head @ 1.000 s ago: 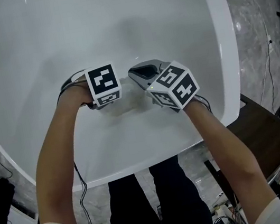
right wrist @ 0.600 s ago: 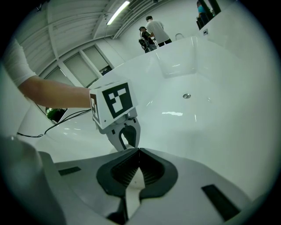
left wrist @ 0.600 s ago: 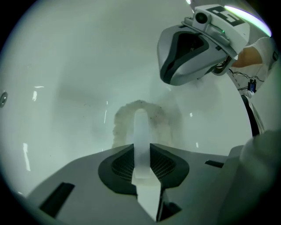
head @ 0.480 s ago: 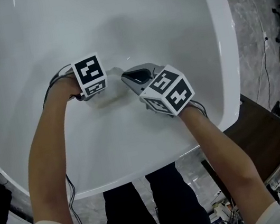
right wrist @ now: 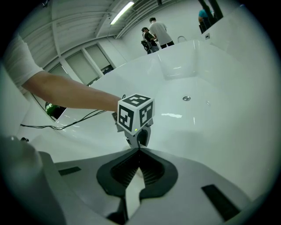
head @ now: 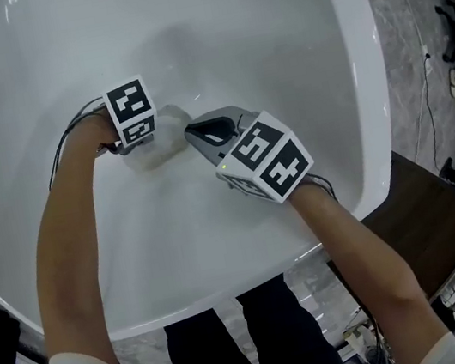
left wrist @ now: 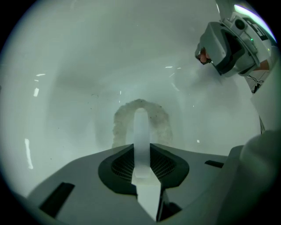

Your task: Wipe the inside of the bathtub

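The white bathtub (head: 339,70) fills the head view, and its smooth inner wall (left wrist: 79,74) fills the left gripper view. My left gripper (left wrist: 140,115) is shut on a white wiping cloth (left wrist: 160,121) and holds it flat against the tub's inner surface. In the head view this gripper (head: 152,134) sits under its marker cube, with the cloth (head: 173,118) showing just to its right. My right gripper (head: 194,132) hovers close beside it, shut with nothing between its jaws. From the right gripper (right wrist: 139,151) view, the left gripper's cube (right wrist: 135,112) stands straight ahead.
The tub's drain (right wrist: 186,98) lies farther along the bottom. Black cables (right wrist: 74,118) trail over the tub's rim by the left arm. A dark wooden stand (head: 431,224) sits outside the tub at right. Two people (right wrist: 156,31) stand far behind the tub.
Both grippers have moved deeper into the tub, up and to the left in the head view. The cloth has slid along the surface with the left gripper.
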Demonstrator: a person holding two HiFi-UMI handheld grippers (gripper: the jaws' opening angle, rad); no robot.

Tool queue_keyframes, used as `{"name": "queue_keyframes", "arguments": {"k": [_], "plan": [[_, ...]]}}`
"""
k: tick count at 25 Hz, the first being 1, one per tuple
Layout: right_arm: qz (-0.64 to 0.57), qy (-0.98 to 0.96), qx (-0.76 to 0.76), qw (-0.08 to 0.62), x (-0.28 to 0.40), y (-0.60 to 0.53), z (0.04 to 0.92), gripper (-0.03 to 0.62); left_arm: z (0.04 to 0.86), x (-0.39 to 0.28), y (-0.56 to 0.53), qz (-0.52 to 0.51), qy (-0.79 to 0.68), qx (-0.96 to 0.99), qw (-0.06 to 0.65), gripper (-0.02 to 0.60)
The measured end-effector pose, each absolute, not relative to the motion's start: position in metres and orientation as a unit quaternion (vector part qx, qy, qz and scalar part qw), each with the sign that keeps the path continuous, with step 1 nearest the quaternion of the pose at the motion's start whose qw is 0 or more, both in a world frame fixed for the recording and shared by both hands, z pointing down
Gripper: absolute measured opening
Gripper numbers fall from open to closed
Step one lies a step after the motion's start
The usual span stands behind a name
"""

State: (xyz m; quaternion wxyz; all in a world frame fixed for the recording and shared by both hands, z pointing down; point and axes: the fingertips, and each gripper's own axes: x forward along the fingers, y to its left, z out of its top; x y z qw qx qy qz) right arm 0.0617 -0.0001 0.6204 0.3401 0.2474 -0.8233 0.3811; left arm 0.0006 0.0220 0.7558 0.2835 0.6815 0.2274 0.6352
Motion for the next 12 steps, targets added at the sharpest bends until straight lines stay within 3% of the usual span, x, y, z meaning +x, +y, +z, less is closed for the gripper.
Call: {"name": "queue_keyframes", "arguments": {"k": [12], "plan": [[0.390, -0.819, 0.233, 0.350, 0.071, 0.008, 0.600, 0.018, 0.793, 0.000, 0.006, 0.646, 0.198, 0.680, 0.285, 0.087]]}}
